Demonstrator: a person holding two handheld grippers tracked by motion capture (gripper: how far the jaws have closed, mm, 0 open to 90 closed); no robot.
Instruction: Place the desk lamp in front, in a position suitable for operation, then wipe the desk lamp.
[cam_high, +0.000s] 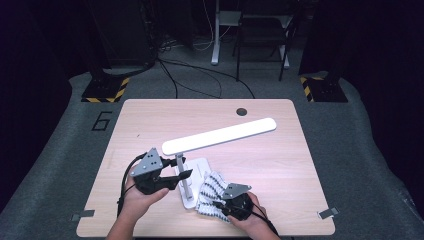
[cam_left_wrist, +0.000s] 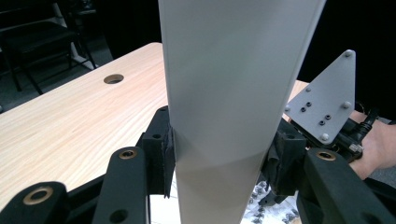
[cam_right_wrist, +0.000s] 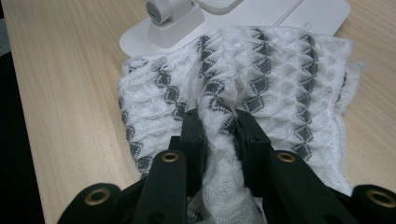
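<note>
The lamp arm (cam_left_wrist: 238, 93) is clamped by the left gripper (cam_high: 172, 176) and the cloth (cam_right_wrist: 261, 79), bunched against the lamp base (cam_high: 192, 172) at the table's (cam_high: 150, 125) near edge, is pinched by the right gripper (cam_right_wrist: 219, 123), so the lamp could be tipped if the cloth is dragged hard or the arm is let slip.

1. Lab / recording studio, not a home.
2. Black curtains all round; grey carpet on the floor (cam_high: 60, 150).
3. Stand bases w/ yellow-black hazard tape (cam_high: 105, 90), cables (cam_high: 200, 75) trailing across the floor.
4. Single wooden table (cam_high: 280, 165), station no. "6" (cam_high: 102, 121) marked beside it; chair (cam_high: 262, 35) behind.
</note>
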